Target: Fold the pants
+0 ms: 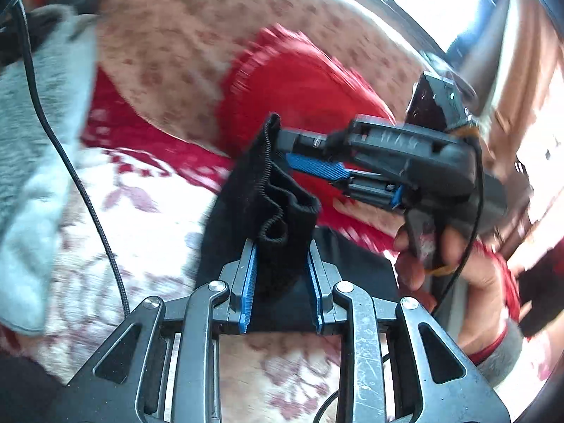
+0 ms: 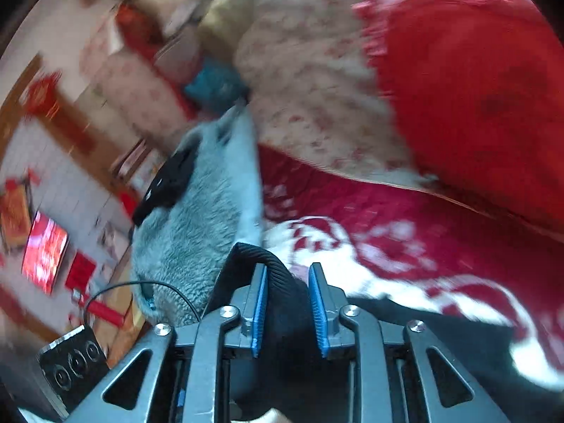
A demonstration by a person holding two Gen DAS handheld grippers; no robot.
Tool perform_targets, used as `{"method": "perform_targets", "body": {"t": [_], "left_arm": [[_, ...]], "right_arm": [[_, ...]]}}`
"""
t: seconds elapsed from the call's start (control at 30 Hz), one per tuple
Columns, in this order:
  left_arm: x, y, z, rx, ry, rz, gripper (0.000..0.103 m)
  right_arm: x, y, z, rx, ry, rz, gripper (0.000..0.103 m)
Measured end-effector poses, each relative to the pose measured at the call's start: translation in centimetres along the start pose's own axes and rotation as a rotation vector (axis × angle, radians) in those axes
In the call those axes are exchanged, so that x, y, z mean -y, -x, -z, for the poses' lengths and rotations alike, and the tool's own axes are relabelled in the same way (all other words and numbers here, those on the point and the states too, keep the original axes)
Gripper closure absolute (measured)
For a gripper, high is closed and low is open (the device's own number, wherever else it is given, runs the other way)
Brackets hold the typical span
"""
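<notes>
The black pants (image 1: 278, 211) hang bunched over a red and white floral bedcover. My left gripper (image 1: 282, 246) is shut on the pants' ribbed waistband, which fills the gap between its blue pads. My right gripper (image 1: 282, 151) comes in from the right in the left wrist view, shut on the upper end of the same waistband. In the right wrist view the right gripper (image 2: 287, 275) holds the ribbed black band (image 2: 278, 282) between its blue pads. The rest of the pants (image 2: 440, 335) trails down to the lower right.
A red fringed cushion (image 1: 299, 84) and a floral pillow (image 1: 169, 42) lie behind the pants. A grey fluffy blanket (image 1: 31, 141) lies at the left, with a black cable (image 1: 70, 169) across it. A black object (image 2: 169, 183) rests on the blanket.
</notes>
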State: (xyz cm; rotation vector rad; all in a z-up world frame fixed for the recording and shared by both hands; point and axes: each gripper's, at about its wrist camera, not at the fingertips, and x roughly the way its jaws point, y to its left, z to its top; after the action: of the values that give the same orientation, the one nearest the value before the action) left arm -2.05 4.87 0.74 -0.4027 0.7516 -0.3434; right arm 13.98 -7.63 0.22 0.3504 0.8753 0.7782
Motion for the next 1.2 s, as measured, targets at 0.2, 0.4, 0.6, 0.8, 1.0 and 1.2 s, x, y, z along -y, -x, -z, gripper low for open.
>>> {"method": "perform_targets", "body": {"t": [0.2, 0.4, 0.6, 0.8, 1.0, 1.2], "left_arm": [[1.9, -3.8, 1.3, -0.092, -0.06, 0.0, 0.079], [2.3, -4.1, 1.9, -0.099, -0.089, -0.025, 0.079], [2.4, -4.3, 2.3, -0.113, -0.093, -0.029, 0.079], [2.3, -3.7, 2.4, -0.143, -0.096, -0.033, 0.079], [0.7, -1.1, 1.6, -0.149, -0.042, -0.022, 0.072], [-1.4, -1.9, 0.4, -0.141, 0.006, -0.104, 0.059]], "right_arm": [[4.4, 6.5, 3.5, 0.155, -0.234, -0.024, 0.03], [4.5, 4.8, 5.4, 0.06, -0.256, -0.033, 0.029], [2.5, 3.1, 6.3, 0.04, -0.231, -0.037, 0.029], [2.4, -0.2, 7.0, -0.125, -0.18, 0.088, 0.068], [3.9, 0.8, 7.7, -0.068, -0.19, 0.107, 0.08], [4.8, 1.0, 7.7, -0.059, -0.2, 0.124, 0.081]]}}
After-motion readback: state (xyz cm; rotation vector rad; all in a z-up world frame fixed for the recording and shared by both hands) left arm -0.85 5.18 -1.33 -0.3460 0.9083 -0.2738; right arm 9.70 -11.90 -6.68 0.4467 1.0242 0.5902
